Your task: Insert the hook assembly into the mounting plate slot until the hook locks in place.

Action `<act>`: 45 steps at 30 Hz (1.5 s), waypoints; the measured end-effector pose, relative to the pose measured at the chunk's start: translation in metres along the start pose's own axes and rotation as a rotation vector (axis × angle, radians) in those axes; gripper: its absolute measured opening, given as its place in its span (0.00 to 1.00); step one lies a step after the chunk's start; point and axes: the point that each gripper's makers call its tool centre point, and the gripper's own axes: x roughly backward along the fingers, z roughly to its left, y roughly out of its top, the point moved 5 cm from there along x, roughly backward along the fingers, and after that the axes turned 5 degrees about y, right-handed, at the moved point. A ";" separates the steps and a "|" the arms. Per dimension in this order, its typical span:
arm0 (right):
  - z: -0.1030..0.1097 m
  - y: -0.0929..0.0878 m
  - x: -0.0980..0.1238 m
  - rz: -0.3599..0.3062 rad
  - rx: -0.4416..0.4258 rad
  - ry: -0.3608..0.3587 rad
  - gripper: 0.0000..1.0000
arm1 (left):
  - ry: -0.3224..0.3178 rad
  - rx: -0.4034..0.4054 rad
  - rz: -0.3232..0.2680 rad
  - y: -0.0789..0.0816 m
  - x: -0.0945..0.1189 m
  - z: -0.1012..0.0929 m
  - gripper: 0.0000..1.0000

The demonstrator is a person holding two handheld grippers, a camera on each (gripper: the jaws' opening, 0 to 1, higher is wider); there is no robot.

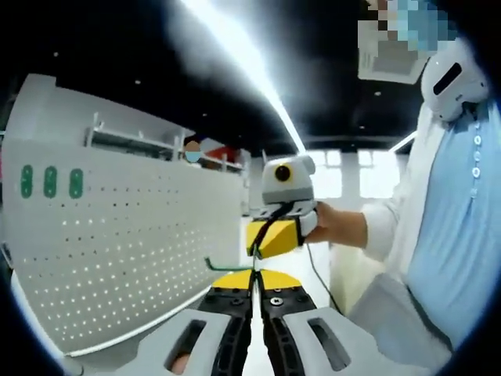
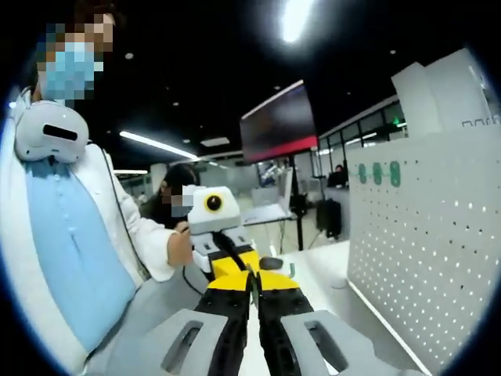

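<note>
Hook (image 1: 227, 266) pinched between both clenched tools: left (image 1: 254, 291), right (image 2: 254, 286); pegboard (image 1: 133, 235) beside.

Open air between the two claws. Pegboard (image 1: 117, 243) walls off the left claw's (image 1: 255, 291) left; person's torso (image 1: 454, 235) blocks its right. Desk (image 2: 329, 270) below.

The flat white perforated mounting plate (image 1: 133, 235) is dotted with a regular grid of small holes and carries three green oval marks near its upper edge. The thin bent green wire hook (image 1: 227, 266) shows against it. The black-and-yellow left gripper (image 1: 254, 294) and right gripper (image 2: 252, 283) have grey bodies. The person wears a pale blue shirt (image 2: 70, 258) under a white coat (image 1: 391, 227).
</note>
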 end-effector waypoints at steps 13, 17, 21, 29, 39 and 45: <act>-0.002 -0.006 0.004 0.023 -0.058 -0.007 0.02 | 0.023 -0.065 0.028 0.003 0.000 -0.002 0.01; -0.003 -0.004 0.007 0.020 -0.088 -0.022 0.04 | 0.045 -0.083 0.038 0.003 0.002 0.001 0.01; -0.010 0.002 0.010 -0.002 -0.140 -0.066 0.04 | 0.072 -0.166 0.102 -0.003 0.001 0.000 0.01; -0.026 -0.005 0.000 0.061 -0.320 -0.190 0.02 | 0.108 -0.272 0.172 -0.015 -0.009 -0.006 0.01; -0.027 -0.020 -0.004 0.185 -0.384 -0.234 0.04 | 0.139 -0.344 0.227 -0.022 -0.012 -0.004 0.01; -0.031 -0.030 -0.005 0.254 -0.462 -0.274 0.05 | 0.142 -0.395 0.260 -0.027 -0.016 -0.007 0.01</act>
